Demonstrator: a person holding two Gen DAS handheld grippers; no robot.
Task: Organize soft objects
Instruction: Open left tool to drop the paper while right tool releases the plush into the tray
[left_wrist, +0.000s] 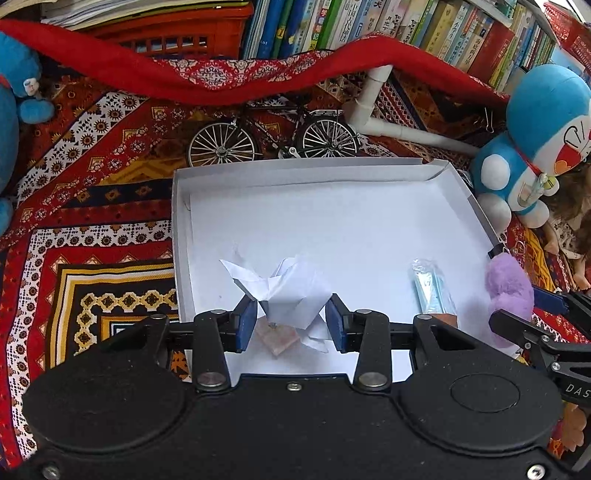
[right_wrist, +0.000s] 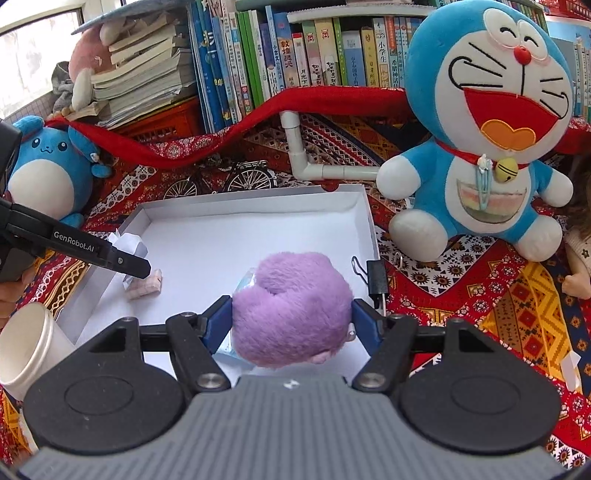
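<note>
A shallow white box (left_wrist: 183, 236) lies on the patterned cloth. Low over its near part, my left gripper (left_wrist: 291, 321) is shut on a crumpled white folded paper (left_wrist: 288, 291), its blue pads pressing both sides. A small pink block (left_wrist: 277, 338) lies on the box floor just under the paper. My right gripper (right_wrist: 291, 317) is shut on a purple plush ball (right_wrist: 291, 314) above the box's near right part. A clear-wrapped pale blue pack (left_wrist: 430, 288) lies in the box, mostly hidden under the ball in the right wrist view. The left gripper's finger (right_wrist: 133, 266) shows there at the left by the paper (right_wrist: 129, 242).
A big blue and white cat plush (right_wrist: 480, 147) sits right of the box, a small blue plush (right_wrist: 48, 170) to its left. A model bicycle (left_wrist: 273, 136) and white pipe (left_wrist: 376, 107) stand behind it. A black binder clip (right_wrist: 376, 280), paper cup (right_wrist: 26, 347) and doll (left_wrist: 569, 236) lie nearby.
</note>
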